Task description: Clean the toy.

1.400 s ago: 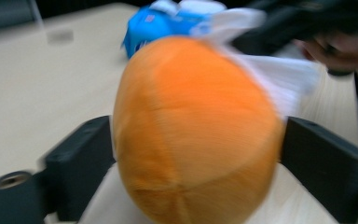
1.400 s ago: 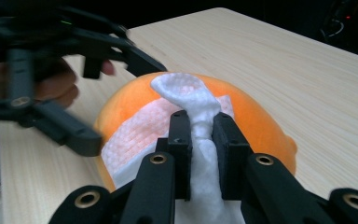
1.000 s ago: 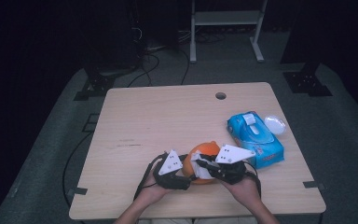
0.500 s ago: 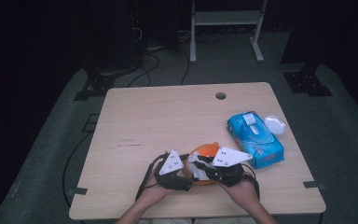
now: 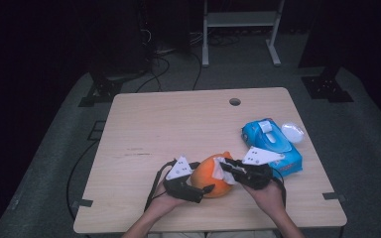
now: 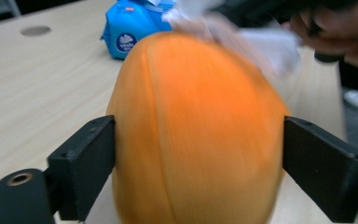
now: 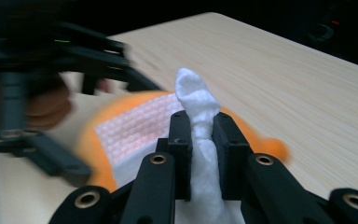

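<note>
An orange pumpkin [image 5: 210, 174] sits near the table's front edge, held between the jaws of my left gripper [image 5: 198, 187], which is shut on its two sides. In the left gripper view the pumpkin [image 6: 196, 126] bulges between both black jaws. My right gripper [image 5: 228, 168] is shut on a bunched white wet wipe [image 7: 198, 112], and the wipe's flat part [image 7: 137, 126] lies spread on the pumpkin's top [image 7: 261, 140]. The wipe [image 5: 222, 169] shows as a white patch on the pumpkin's right shoulder in the high view.
A blue wet-wipe pack [image 5: 270, 144] lies at the right of the table [image 5: 178, 124], with a round white lid [image 5: 292, 131] beside it. A cable hole [image 5: 234, 101] is near the far edge. The left and far halves of the tabletop hold nothing.
The right gripper with the wipe has shifted slightly left over the pumpkin's top. The left gripper keeps its hold on the pumpkin in the same place.
</note>
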`<state>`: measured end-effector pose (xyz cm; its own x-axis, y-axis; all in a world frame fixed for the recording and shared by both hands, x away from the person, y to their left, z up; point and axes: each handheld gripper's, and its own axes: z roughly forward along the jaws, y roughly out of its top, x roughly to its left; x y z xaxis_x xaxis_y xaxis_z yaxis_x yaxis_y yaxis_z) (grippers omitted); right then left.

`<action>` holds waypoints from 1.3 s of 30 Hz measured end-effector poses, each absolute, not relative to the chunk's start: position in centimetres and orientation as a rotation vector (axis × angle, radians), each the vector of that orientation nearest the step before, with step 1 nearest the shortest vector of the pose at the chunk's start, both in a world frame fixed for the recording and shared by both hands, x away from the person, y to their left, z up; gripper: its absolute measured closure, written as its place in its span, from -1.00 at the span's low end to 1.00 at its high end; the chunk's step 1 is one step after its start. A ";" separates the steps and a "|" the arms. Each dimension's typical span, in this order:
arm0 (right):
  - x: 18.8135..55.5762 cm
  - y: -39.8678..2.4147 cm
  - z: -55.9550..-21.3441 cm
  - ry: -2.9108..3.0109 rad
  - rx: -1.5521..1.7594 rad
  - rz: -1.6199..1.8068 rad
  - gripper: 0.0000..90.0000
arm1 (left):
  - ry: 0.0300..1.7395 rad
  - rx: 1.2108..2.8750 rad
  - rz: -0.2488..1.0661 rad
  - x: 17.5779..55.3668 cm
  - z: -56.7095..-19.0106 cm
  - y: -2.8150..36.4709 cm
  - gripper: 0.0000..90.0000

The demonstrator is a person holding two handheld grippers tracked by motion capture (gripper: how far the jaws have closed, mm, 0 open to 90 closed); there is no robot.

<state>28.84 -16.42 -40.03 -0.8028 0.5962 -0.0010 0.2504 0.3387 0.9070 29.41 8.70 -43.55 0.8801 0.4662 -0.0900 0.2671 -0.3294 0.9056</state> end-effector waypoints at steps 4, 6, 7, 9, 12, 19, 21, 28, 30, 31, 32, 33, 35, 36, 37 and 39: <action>27.7 -14.4 -39.6 2.311 0.644 1.450 0.73 | 0.506 1.958 0.285 29.0 -43.3 8.9 -0.44; 27.6 -14.4 -39.3 2.298 0.654 1.476 0.73 | 0.456 1.963 0.374 28.4 -43.0 8.7 -0.25; 27.5 -14.4 -39.2 2.296 0.653 1.482 0.73 | 0.423 1.976 0.433 28.1 -42.8 8.4 -0.22; 27.1 -14.2 -38.8 2.281 0.632 1.487 0.73 | 0.351 1.992 0.523 27.5 -42.5 7.7 -0.18; 26.8 -13.5 -38.7 2.279 0.590 1.452 0.73 | 0.288 2.024 0.566 27.0 -42.7 7.3 -0.18; 28.6 -16.0 -40.0 2.267 0.725 1.420 0.73 | 0.425 1.964 0.431 28.2 -43.0 7.7 -0.74; 28.7 -16.4 -39.8 2.263 0.750 1.435 0.73 | 0.476 1.952 0.343 28.8 -43.3 8.1 -0.73; 27.0 -13.3 -39.6 2.295 0.597 1.388 0.73 | 0.400 2.015 0.445 28.1 -43.3 8.2 -0.22; 27.0 -13.3 -39.5 2.290 0.589 1.369 0.73 | 0.398 2.009 0.445 28.0 -43.4 8.2 -0.15; 27.3 -13.7 -39.4 2.282 0.615 1.380 0.73 | 0.396 2.010 0.444 28.0 -43.3 8.3 -0.14; 27.6 -14.3 -39.4 2.270 0.652 1.394 0.73 | 0.395 2.008 0.442 28.0 -43.4 8.2 -0.13; 28.0 -15.0 -39.4 2.256 0.684 1.400 0.73 | 0.392 2.007 0.441 28.0 -43.4 8.2 -0.12; 28.8 -16.4 -39.7 2.240 0.747 1.400 0.73 | 0.385 2.006 0.436 28.0 -43.4 8.1 -0.13; 29.1 -16.9 -39.9 2.248 0.778 1.415 0.73 | 0.383 2.003 0.425 28.0 -43.4 8.0 -0.16; 29.2 -17.1 -40.0 2.250 0.787 1.422 0.73 | 0.387 2.003 0.414 28.1 -43.4 7.9 -0.24; 29.0 -16.7 -39.9 2.252 0.766 1.398 0.73 | 0.407 2.000 0.384 28.3 -43.3 7.9 -0.43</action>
<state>28.95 -16.68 -39.92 -0.7791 0.6260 -0.0330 0.2480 0.3561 0.9009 28.26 7.85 -43.34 0.8923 0.4418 0.0927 0.1188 -0.4278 0.8960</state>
